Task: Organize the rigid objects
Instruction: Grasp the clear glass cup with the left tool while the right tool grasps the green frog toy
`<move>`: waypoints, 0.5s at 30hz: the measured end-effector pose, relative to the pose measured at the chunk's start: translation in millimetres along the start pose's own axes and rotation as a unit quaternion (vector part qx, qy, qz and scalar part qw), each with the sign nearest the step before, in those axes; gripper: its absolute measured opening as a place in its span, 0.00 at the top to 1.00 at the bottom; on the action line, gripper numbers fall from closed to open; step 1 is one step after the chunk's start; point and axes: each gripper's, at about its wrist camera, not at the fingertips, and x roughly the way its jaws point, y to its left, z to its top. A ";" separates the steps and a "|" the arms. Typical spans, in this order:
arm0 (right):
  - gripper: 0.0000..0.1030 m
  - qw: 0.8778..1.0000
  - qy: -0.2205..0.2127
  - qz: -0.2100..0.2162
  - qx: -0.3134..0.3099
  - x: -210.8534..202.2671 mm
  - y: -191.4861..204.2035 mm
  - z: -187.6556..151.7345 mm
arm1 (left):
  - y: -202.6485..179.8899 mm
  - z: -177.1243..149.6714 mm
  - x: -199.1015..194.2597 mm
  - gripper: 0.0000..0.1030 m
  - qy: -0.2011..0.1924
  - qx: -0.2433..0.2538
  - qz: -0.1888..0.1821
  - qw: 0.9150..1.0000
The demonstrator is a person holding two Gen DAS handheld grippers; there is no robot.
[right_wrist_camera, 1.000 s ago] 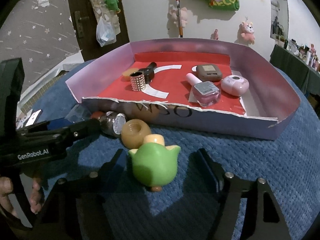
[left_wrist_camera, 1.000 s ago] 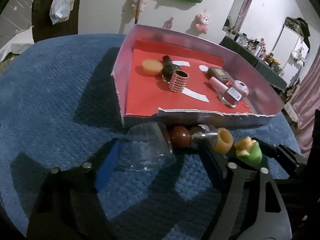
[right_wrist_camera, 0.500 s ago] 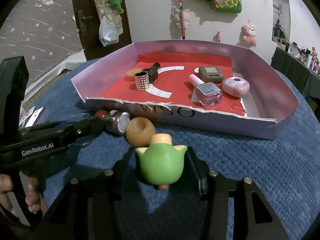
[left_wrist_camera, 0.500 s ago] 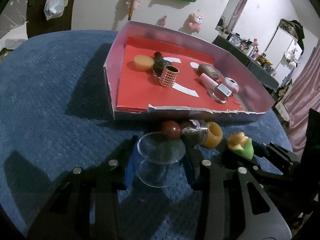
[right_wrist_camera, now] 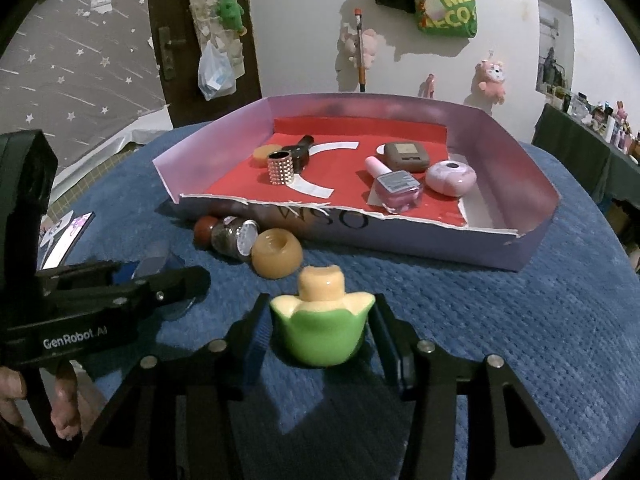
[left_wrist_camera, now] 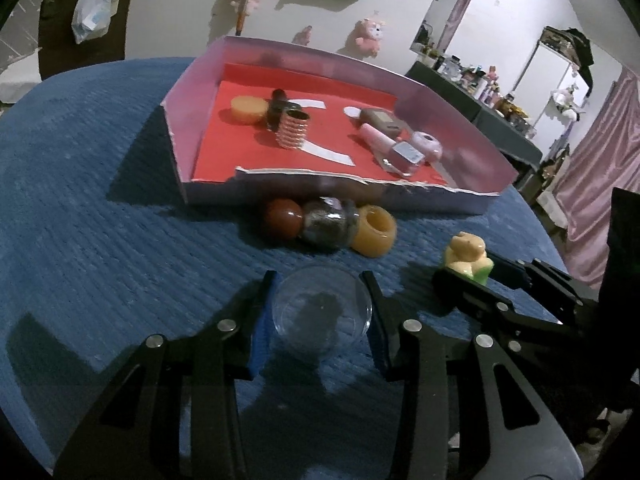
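Note:
My left gripper (left_wrist_camera: 320, 316) is shut on a clear plastic cup (left_wrist_camera: 322, 312), held just above the blue cloth. My right gripper (right_wrist_camera: 322, 332) is shut on a green and cream flower-shaped toy (right_wrist_camera: 322, 328), also seen from the left wrist (left_wrist_camera: 468, 258). In front of both lies a row of a brown ball (left_wrist_camera: 282, 220), a dark glitter jar (left_wrist_camera: 328, 224) and an orange ring (left_wrist_camera: 374, 230), close against the front wall of the pink box (left_wrist_camera: 320, 196). Inside the box, on its red floor, lie a studded ring (left_wrist_camera: 294, 130), a pink nail polish bottle (right_wrist_camera: 394, 188) and other small items.
The blue quilted cloth (left_wrist_camera: 100, 220) covers the round table. A hand (right_wrist_camera: 60, 412) holds the left gripper's handle at the lower left of the right wrist view. A small card (right_wrist_camera: 66, 232) lies near the table's left edge. Shelves and a door stand behind.
Both grippers went from open to shut: the left closed on the clear cup and drew it back from the row of objects, the right closed on the green toy.

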 end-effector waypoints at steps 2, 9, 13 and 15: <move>0.50 1.000 0.001 -0.008 -0.004 -1.9 0.1 -0.8 | -6.1 -0.5 0.4 0.63 0.001 0.008 -0.003 1.000; 0.50 1.000 0.001 -0.021 -0.009 -7.2 -0.6 -4.2 | -16.0 -3.4 5.4 0.63 0.007 0.023 -0.006 1.000; 0.50 1.000 -0.003 -0.008 0.004 -10.1 -6.5 -6.5 | -16.0 -4.3 4.6 0.63 0.006 0.024 -0.005 1.000; 0.50 1.000 -0.001 -0.006 0.009 -10.4 -8.9 -8.8 | -16.1 -4.5 5.0 0.63 0.006 0.024 -0.005 1.000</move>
